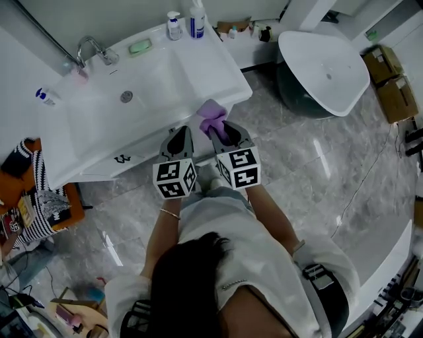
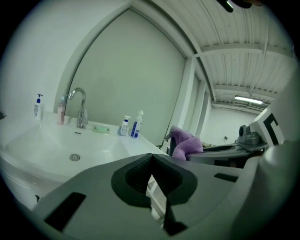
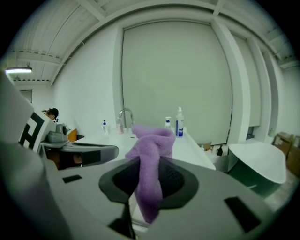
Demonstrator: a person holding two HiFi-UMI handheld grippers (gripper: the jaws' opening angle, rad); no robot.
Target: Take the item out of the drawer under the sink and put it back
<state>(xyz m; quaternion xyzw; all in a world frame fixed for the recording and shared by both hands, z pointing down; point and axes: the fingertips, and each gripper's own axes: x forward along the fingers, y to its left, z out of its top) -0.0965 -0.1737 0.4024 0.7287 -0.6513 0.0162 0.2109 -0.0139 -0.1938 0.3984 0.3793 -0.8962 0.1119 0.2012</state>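
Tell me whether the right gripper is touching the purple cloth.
Touching. The right gripper view shows the purple cloth pinched between the fingers of the right gripper, its loose end hanging below them.

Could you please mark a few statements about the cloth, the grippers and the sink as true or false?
1. The right gripper holds a purple cloth. True.
2. The left gripper grips the cloth too. False: its jaws are together on nothing.
3. The cloth lies in the sink. False: it hangs from the right gripper's jaws, by the sink's front edge.
4. Two bottles stand at the sink's back corner. True.
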